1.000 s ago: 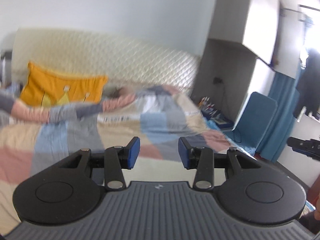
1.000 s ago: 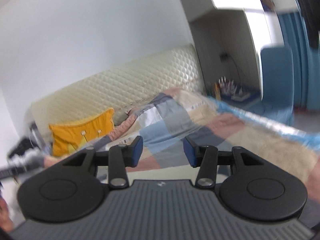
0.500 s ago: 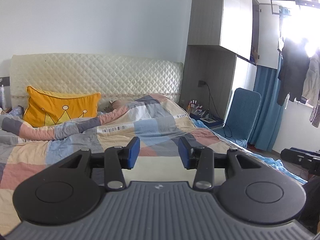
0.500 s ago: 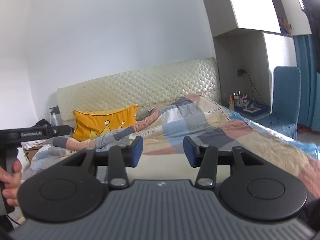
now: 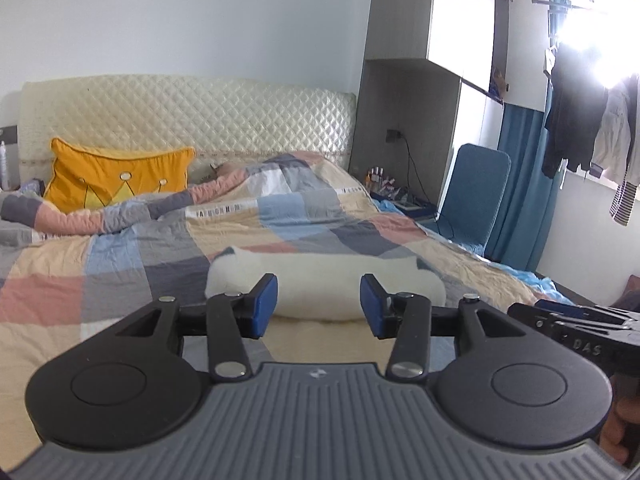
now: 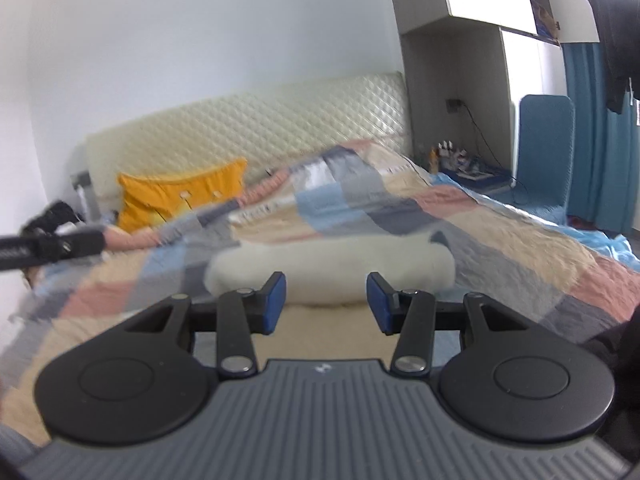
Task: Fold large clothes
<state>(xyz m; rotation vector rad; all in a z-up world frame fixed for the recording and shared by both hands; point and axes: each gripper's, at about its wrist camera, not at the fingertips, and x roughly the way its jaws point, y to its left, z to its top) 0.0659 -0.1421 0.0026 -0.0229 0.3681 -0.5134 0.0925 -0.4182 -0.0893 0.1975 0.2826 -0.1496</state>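
A white fluffy garment [image 5: 324, 280] with dark grey trim lies bunched in a long roll across the checked bedspread [image 5: 120, 264]. It also shows in the right wrist view [image 6: 332, 268]. My left gripper [image 5: 319, 305] is open and empty, held just short of the garment's near edge. My right gripper [image 6: 326, 302] is open and empty too, at about the same distance from the garment. The right gripper's body shows at the right edge of the left wrist view [image 5: 580, 332], and the left gripper's body at the left edge of the right wrist view [image 6: 48, 248].
A yellow crown cushion [image 5: 116, 178] leans on the quilted headboard [image 5: 192, 116]. A blue chair [image 5: 476, 204] and a cluttered low table [image 5: 396, 196] stand right of the bed. Blue curtains [image 5: 524, 188] and hanging clothes [image 5: 576, 112] are by the window.
Both grippers have dropped and tilted down toward the bed, so the white garment has come into view just beyond the fingers. Both stay open.
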